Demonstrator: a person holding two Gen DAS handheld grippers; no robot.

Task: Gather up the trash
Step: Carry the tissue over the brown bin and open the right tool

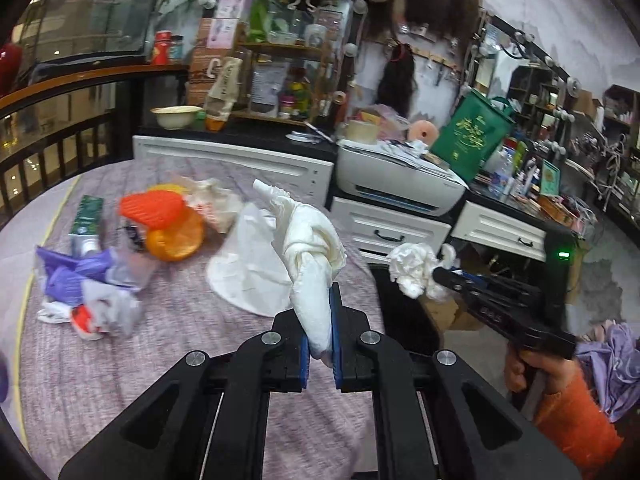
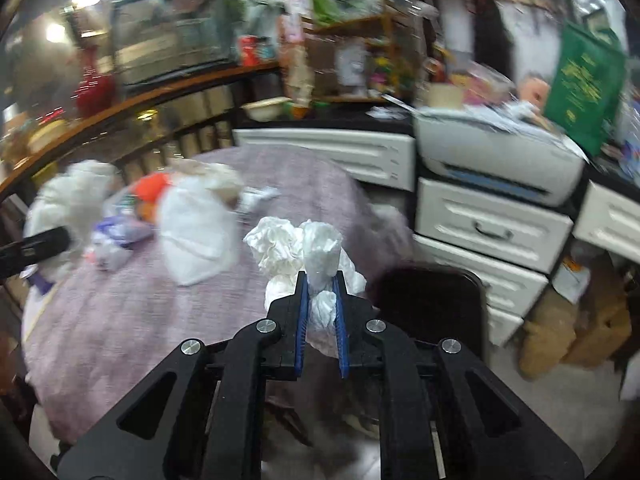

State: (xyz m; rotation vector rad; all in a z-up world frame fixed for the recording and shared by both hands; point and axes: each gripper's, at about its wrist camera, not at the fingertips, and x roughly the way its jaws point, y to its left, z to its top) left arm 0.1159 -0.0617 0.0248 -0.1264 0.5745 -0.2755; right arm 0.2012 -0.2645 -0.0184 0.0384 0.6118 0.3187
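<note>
Your left gripper (image 1: 320, 320) pinches a twisted white tissue (image 1: 308, 240), your right gripper (image 2: 320, 300) a crumpled white tissue wad (image 2: 296, 248); purple wrappers (image 1: 72, 272) and orange plastic (image 1: 160, 210) remain on the mauve tablecloth (image 1: 180, 332).

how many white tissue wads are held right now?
2: a twisted wad in the left gripper, a crumpled wad in the right gripper. More may lie hidden in the table's trash pile.

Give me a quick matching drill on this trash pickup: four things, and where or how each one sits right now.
Things:
1. twisted white tissue
2. crumpled white wad
3. orange peel
4. purple wrapper

States:
A. at the table's left edge
B. pinched in the right claw
C. pinched in the left claw
D. lying beside the orange lid

Pairs: 1-C, 2-B, 3-D, 4-A
</note>
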